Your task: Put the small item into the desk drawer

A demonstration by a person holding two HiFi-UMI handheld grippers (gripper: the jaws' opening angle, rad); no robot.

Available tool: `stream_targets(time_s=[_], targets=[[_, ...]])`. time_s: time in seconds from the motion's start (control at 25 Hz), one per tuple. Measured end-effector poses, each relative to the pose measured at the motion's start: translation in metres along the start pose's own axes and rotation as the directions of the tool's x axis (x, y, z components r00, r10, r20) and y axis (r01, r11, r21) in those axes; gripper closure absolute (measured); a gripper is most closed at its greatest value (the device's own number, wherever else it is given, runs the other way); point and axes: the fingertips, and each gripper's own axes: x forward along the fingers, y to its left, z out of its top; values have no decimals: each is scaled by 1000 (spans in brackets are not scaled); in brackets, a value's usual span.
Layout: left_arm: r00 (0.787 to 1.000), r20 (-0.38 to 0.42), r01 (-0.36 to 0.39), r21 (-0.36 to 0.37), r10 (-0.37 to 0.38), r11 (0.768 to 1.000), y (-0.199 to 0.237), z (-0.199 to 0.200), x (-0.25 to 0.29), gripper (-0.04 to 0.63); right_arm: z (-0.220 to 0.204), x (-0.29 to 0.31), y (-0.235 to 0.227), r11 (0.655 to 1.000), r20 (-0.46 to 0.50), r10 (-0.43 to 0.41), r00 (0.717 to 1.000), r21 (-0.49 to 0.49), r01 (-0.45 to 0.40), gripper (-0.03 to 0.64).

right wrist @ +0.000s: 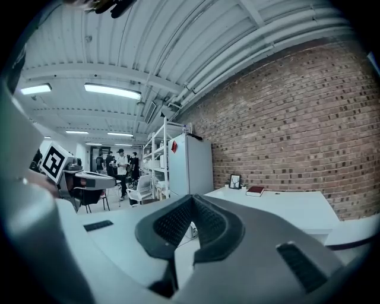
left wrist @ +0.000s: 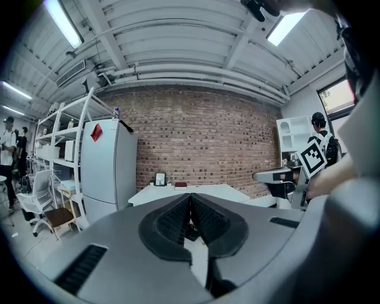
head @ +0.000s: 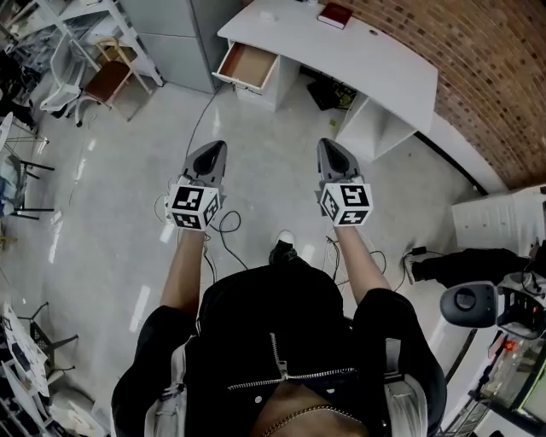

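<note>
My left claw was closed, nothing between pads. My right claw was closed too, empty. Open desk drawer lay at 1 o'clock from left claw, well apart. Red book lay on desk, 12 o'clock from right claw.

Ahead of both grippers, the long white desk has a smooth matt top, its open desk drawer shows a brown wood-like lining, and the red brick wall beyond is rough and dull. The pale grey floor beneath the grippers is glossy, streaked with reflected light. The left gripper and right gripper have matt grey plastic shells with black ribbed pads, and behind them the person's black jacket carries a shiny metal zip.
</note>
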Motion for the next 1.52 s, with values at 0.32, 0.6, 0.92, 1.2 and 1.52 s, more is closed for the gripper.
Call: stream_targets(time_s=[0.32, 0.6, 0.92, 1.2, 1.52], targets=[[997, -4, -75, -23, 75, 997, 3, 7, 65, 574, 3, 53, -48, 996, -9, 91, 996, -20, -92, 612], [993, -24, -115, -46, 114, 992, 7, 4, 98, 574, -2, 85, -68, 989, -28, 147, 989, -4, -148, 612], [994, -18, -107, -44, 107, 993, 23, 12, 125, 574, 2, 112, -79, 989, -27, 149, 988, -4, -149, 612], [997, -13, -77, -66, 76, 995, 56, 5, 168, 574, 1, 159, -86, 991, -36, 133, 990, -6, -133, 612], [1000, -9, -18, -49, 17, 999, 128, 17, 234, 574, 22, 260, -87, 988, -56, 132, 990, -71, -136, 612]])
